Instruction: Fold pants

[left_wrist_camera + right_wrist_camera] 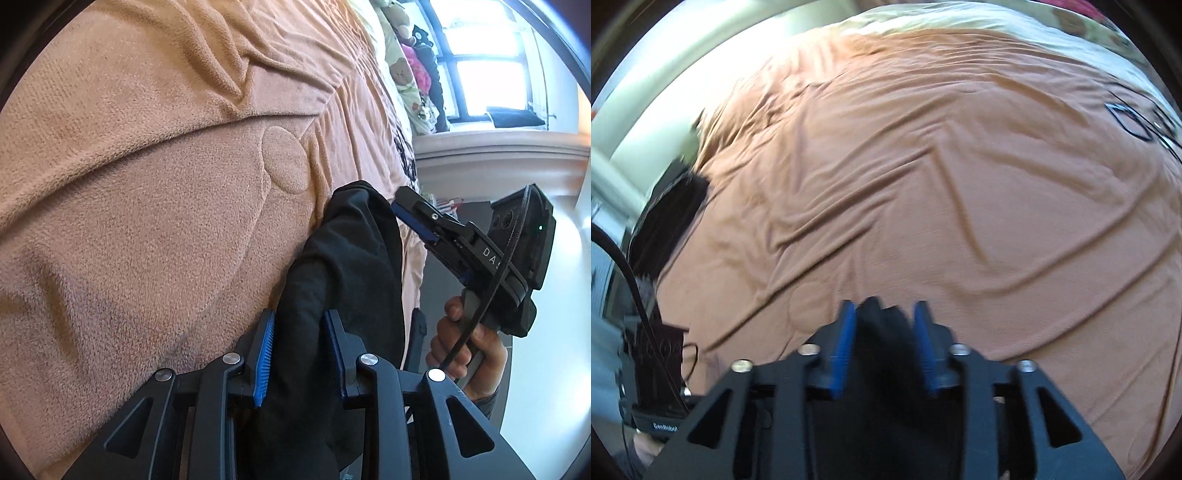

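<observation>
Fingers of left gripper pinching bunch of black pants; fabric fills the gap between both blue pads and humps up beyond the tips. Fingers of right gripper also have black pants cloth wedged between the blue pads, cloth touching both sides and poking out past the tips; picture blurred, but it reads as a pinch.

Left wrist view: pants bunch drapes at the edge of the bed, over orange fleece blanket. Right gripper visible there too, at the far end of the black bunch, tips against the cloth, held by a person's hand with a black cable running over it. Blanket wrinkled, oval embossed patch just beside the pants.

Right wrist view: orange blanket spreads over most of the frame, creased. Second dark mass of pants fabric at the left edge of the bed, near the other gripper's body.

Background, left view: window, plush toys piled at the far end of the bed, pale floor on the right.
</observation>
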`<state>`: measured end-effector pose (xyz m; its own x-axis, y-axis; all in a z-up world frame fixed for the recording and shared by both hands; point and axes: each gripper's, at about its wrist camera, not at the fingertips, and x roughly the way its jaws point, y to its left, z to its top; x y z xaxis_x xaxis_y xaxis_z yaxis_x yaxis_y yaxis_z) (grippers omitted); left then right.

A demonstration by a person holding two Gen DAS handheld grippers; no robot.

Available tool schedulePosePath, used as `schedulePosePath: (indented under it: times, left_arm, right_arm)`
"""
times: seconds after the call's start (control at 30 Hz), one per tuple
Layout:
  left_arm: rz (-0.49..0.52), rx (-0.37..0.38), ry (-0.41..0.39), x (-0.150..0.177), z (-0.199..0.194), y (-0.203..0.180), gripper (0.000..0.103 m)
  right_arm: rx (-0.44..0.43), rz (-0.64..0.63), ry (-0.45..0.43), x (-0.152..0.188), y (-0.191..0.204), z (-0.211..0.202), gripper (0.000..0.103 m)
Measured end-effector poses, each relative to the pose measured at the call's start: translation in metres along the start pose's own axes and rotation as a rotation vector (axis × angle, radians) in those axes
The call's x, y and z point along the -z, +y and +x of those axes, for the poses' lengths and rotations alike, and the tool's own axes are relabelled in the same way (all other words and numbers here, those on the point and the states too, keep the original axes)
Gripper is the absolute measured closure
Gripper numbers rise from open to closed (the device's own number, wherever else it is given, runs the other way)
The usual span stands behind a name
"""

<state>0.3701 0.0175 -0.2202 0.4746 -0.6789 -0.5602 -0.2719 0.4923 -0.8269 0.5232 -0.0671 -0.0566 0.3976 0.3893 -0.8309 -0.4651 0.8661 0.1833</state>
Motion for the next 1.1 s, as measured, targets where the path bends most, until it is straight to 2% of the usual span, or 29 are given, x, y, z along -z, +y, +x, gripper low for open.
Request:
schedulePosePath:
  times: [0.13,0.27,0.3,0.33,0.37,0.43,0.57,0.67,0.73,0.87,0.97,1.07,1.1]
  left_arm:
    - [-0.008,0.012,0.000,0.001,-0.002,0.002,0.079]
    - [-0.008,0.016,-0.002,0.002,-0.003,0.002,0.088]
    - [-0.010,0.015,-0.004,0.003,-0.003,0.002,0.090]
    - [-0.012,0.014,-0.005,0.003,-0.003,0.002,0.090]
    - [-0.010,0.013,-0.006,0.004,-0.004,0.002,0.091]
    - [-0.007,0.014,-0.008,0.005,-0.004,0.002,0.091]
    - [-0.014,0.016,-0.011,0.007,-0.005,0.004,0.092]
    - [-0.010,0.003,-0.003,0.010,-0.005,0.006,0.092]
    - [-0.004,0.013,-0.004,0.010,-0.007,0.005,0.092]
    - [0.000,0.020,0.003,0.008,-0.011,0.003,0.090]
    - [0.009,0.013,0.006,0.006,-0.011,0.001,0.083]
    - [0.013,0.011,0.004,0.001,-0.012,0.001,0.074]
    - [0.014,0.015,0.005,-0.001,-0.012,0.000,0.071]
  right_arm:
    - [0.010,-0.028,0.045,-0.007,0.004,0.016,0.067]
    - [0.040,-0.102,0.088,-0.016,0.011,0.030,0.067]
    - [0.047,-0.122,0.106,-0.019,0.012,0.035,0.071]
    - [0.057,-0.134,0.120,-0.021,0.012,0.038,0.089]
    - [0.075,-0.148,0.138,-0.023,0.013,0.042,0.096]
    - [0.096,-0.164,0.131,-0.027,0.016,0.044,0.100]
    - [0.105,-0.100,0.059,-0.036,0.012,0.038,0.101]
    - [0.187,-0.028,-0.012,-0.042,0.000,0.032,0.103]
    - [0.172,0.035,-0.037,-0.043,-0.011,0.026,0.103]
    - [0.109,0.075,-0.057,-0.038,-0.019,0.009,0.103]
    - [0.076,0.108,-0.074,-0.025,-0.029,-0.010,0.103]
    - [0.045,0.140,-0.076,-0.011,-0.041,-0.026,0.096]
    - [0.040,0.151,-0.077,-0.005,-0.046,-0.034,0.087]
